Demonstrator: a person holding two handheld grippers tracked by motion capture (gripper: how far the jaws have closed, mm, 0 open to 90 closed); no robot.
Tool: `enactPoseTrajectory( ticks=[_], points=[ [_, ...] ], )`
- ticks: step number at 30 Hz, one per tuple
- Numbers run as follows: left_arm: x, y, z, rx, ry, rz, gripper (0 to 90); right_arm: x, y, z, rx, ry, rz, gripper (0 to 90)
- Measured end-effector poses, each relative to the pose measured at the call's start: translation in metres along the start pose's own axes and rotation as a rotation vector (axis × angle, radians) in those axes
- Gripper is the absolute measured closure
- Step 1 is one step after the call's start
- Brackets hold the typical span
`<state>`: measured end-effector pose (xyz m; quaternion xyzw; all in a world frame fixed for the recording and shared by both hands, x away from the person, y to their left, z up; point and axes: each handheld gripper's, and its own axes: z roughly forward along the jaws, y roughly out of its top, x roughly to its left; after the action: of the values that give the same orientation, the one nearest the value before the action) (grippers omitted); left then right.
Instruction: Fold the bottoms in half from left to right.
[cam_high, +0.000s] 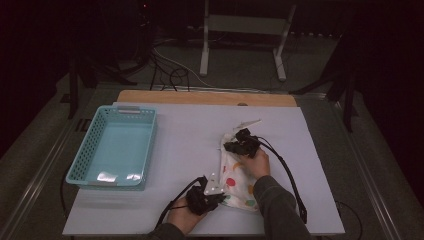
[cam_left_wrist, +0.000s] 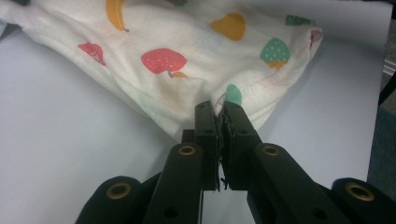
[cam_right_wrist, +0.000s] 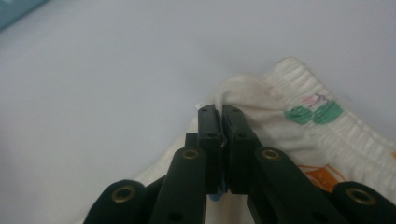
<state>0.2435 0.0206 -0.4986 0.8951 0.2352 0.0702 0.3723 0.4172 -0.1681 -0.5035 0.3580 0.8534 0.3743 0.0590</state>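
Fruit-print cloth (cam_high: 235, 181) lay on white tabletop (cam_high: 190, 145), w/ bare room all round. Left hand-held gripper (cam_left_wrist: 219, 108) pinched its near hem; right hand-held gripper (cam_right_wrist: 219, 111) pinched far waistband edge. Blue basket (cam_high: 116, 146) sat well apart.

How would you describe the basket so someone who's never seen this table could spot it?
Start from the white table and look to its left side. There sits the basket, a light turquoise rectangular tray with perforated walls. Unlike the fruit-print cloth on the right, it is rigid, single-coloured, and nobody is touching it.
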Motion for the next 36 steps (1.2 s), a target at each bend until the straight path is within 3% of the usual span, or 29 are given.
enactPoseTrajectory(
  ticks=[2, 3, 6, 9, 12, 15, 18, 22, 28, 36],
  points=[
    [0.002, -0.003, -0.004, 0.0, 0.003, -0.006, 86.7, 0.003, 0.003, 0.002, -0.003, 0.005, -0.008, 86.7],
    [0.006, -0.012, -0.015, 0.001, 0.006, -0.017, 86.7, 0.009, 0.009, 0.009, -0.006, 0.021, -0.01, 86.5],
    [0.007, -0.018, -0.018, 0.009, 0.01, -0.023, 86.6, 0.014, 0.013, 0.017, 0.008, 0.03, -0.027, 85.7],
    [0.009, -0.026, -0.019, 0.008, -0.018, -0.044, 82.4, 0.019, 0.012, 0.029, 0.008, 0.069, -0.013, 71.6],
    [0.009, -0.027, -0.022, -0.022, -0.034, -0.063, 69.1, 0.018, 0.011, 0.025, -0.01, 0.079, -0.011, 63.3],
    [0.008, -0.021, -0.025, -0.053, -0.056, -0.07, 65.1, 0.007, 0.008, 0.012, -0.042, 0.092, 0.002, 61.9],
    [0.007, -0.017, -0.021, -0.053, -0.061, -0.058, 67.6, -0.003, 0.004, -0.001, -0.059, 0.066, 0.023, 64.8],
    [0.007, -0.016, -0.009, -0.018, -0.064, -0.056, 74.0, -0.011, -0.001, -0.007, -0.049, 0.035, 0.031, 72.2],
    [0.008, -0.02, 0.004, 0.022, -0.07, -0.062, 82.7, -0.02, -0.009, -0.005, -0.008, -0.024, 0.033, 83.8],
    [0.007, -0.02, 0.005, 0.017, -0.083, -0.072, 83.0, -0.033, -0.013, -0.002, 0.015, -0.091, 0.058, 85.6]
  ],
)
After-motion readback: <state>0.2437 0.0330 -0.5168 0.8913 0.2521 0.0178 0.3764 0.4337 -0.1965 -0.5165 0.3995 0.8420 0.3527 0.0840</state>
